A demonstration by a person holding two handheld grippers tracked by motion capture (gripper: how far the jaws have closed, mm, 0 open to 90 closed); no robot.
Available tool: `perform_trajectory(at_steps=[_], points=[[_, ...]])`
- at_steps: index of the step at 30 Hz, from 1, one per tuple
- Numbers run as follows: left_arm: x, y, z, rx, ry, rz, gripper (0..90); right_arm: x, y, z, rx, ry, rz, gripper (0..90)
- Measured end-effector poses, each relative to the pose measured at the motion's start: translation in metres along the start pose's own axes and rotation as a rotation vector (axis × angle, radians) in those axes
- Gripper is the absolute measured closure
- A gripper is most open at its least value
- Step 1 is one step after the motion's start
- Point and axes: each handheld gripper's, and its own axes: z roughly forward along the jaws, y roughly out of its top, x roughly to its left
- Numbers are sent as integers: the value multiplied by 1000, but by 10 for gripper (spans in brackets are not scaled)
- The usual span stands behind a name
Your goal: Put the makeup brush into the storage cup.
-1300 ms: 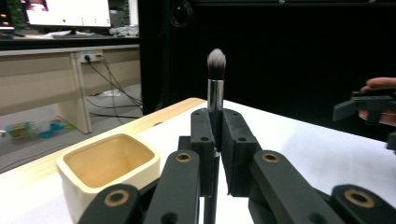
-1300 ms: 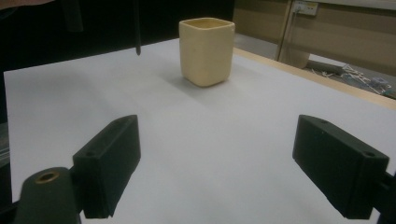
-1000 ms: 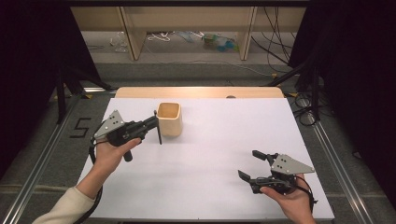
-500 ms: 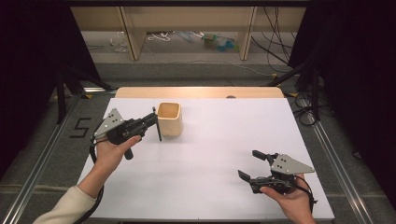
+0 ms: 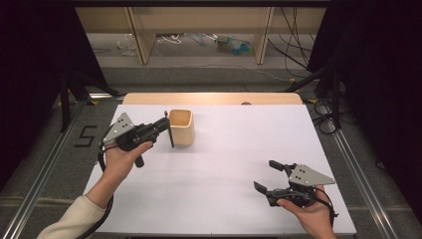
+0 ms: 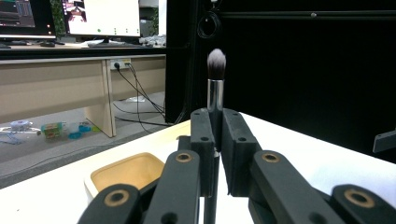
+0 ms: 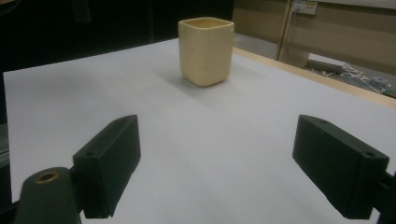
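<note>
A cream square cup (image 5: 181, 127) stands on the white table top (image 5: 229, 149), left of centre toward the back. My left gripper (image 5: 166, 125) hovers just left of the cup, shut on a makeup brush (image 5: 169, 130) that stands upright between its pads. In the left gripper view the brush (image 6: 215, 88) rises with its silver ferrule and soft bristle tip above the jaws, the cup (image 6: 126, 173) below and to the left. My right gripper (image 5: 267, 177) rests low near the front right, open and empty. The right gripper view looks across the table at the cup (image 7: 205, 50) between wide jaws (image 7: 217, 170).
A wooden strip (image 5: 211, 98) runs along the table's back edge. Metal rails (image 5: 45, 174) flank the table on both sides. Black stand legs (image 5: 64, 94) and cables (image 5: 326, 119) lie on the floor at the back corners. Shelving with clutter (image 5: 229, 45) sits behind.
</note>
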Motion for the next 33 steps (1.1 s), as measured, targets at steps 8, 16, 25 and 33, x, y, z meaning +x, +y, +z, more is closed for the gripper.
perform_trajectory(at_steps=[8, 16, 25, 33], points=[[0, 3, 1, -4, 11, -1, 840, 0, 0, 0, 0, -2, 0, 164], [0, 6, 5, 0, 18, 5, 840, 0, 0, 0, -9, 1, 0, 164], [0, 9, 9, -5, 25, 8, 840, 0, -1, 2, -25, 2, 0, 164], [0, 11, 12, -8, 32, 11, 840, 0, -1, 1, -16, 0, 2, 164]])
